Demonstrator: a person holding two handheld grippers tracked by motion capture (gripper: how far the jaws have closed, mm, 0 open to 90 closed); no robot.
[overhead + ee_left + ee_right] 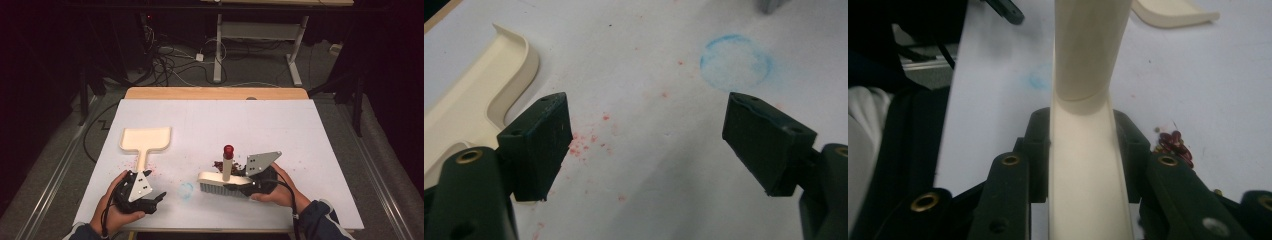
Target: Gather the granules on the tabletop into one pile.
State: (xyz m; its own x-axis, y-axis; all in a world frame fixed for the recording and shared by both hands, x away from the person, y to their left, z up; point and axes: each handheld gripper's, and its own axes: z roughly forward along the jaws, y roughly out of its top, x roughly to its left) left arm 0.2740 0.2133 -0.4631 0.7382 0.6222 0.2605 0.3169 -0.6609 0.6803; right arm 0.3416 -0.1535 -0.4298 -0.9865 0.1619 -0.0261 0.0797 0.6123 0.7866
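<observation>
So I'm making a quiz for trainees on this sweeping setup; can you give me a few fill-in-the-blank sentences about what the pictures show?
1. The right gripper has its jaws shut on the ____, whose upright handle has a red tip.
2. The left gripper has its jaws ____, with nothing between them.
3. The cream dustpan lies on the white table cover near the ____ gripper.
4. The faint circle drawn on the cover is ____ in colour.

Missing words: brush; open; left; blue
</observation>
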